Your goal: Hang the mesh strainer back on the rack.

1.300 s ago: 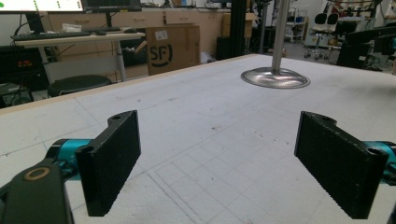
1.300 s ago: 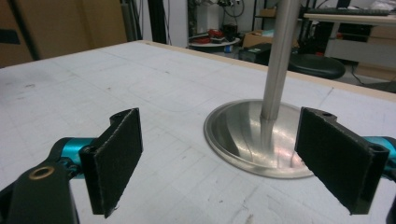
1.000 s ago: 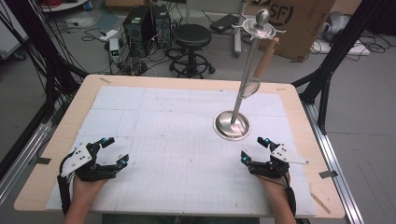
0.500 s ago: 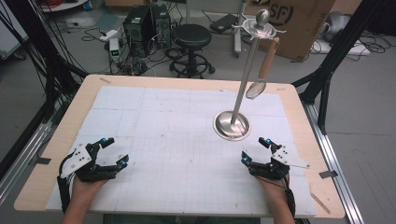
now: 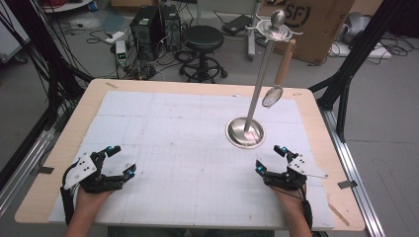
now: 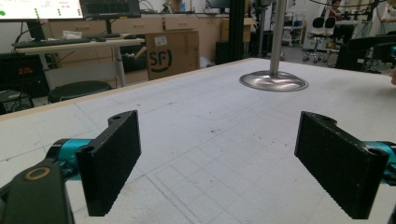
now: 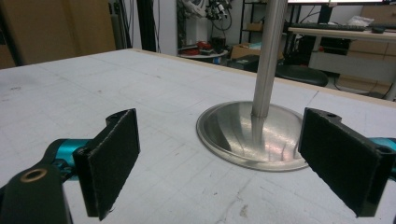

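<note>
Both wide open, nothing held: left gripper (image 5: 117, 160) lower left on the counter (image 5: 197, 91), right gripper (image 5: 271, 159) lower right, just below the stand (image 5: 245, 132).

Two tools, one at the left (image 5: 118, 162) and one at the right (image 5: 270, 159), sit low over a single counter (image 5: 197, 86), each with two black jaws spread wide. One metal stand (image 5: 245, 132) rises from the counter on one round base, with one wooden-handled utensil (image 5: 278, 74) hanging from its top. One white gridded mat (image 5: 188, 128) covers the counter. Behind it are one black stool (image 5: 202, 39), one cardboard box (image 5: 311, 24) and two computer towers (image 5: 155, 22).
</note>
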The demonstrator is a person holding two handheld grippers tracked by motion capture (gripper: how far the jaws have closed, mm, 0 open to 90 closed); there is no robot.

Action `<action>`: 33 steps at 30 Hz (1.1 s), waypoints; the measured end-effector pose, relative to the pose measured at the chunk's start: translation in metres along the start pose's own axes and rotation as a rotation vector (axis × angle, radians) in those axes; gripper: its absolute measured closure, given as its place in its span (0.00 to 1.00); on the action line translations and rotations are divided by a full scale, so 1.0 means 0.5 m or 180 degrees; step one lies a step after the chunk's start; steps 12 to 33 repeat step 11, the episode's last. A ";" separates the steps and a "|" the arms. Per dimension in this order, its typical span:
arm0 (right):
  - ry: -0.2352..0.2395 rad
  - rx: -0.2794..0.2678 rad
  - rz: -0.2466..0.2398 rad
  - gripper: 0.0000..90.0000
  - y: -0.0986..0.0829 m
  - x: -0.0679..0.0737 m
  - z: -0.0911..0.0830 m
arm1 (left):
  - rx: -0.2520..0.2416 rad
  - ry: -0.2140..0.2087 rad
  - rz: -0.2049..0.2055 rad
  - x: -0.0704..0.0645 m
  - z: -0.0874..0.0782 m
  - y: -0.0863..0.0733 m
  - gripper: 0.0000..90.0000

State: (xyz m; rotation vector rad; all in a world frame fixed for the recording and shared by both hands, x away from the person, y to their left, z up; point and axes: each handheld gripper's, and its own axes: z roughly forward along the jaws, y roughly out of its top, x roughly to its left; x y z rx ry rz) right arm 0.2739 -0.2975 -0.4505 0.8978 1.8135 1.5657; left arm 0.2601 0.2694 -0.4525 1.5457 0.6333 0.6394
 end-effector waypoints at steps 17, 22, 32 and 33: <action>0.0000 -0.0014 0.0013 0.13 0.000 -0.002 0.000 | -0.0001 0.0009 -0.0029 0.001 0.000 0.000 0.17; 0.0000 -0.0014 0.0013 0.13 0.000 -0.002 0.000 | -0.0001 0.0009 -0.0029 0.001 0.000 0.000 0.17; 0.0000 -0.0014 0.0013 0.13 0.000 -0.002 0.000 | -0.0001 0.0009 -0.0029 0.001 0.000 0.000 0.17; 0.0000 -0.0014 0.0013 0.13 0.000 -0.002 0.000 | -0.0001 0.0009 -0.0029 0.001 0.000 0.000 0.17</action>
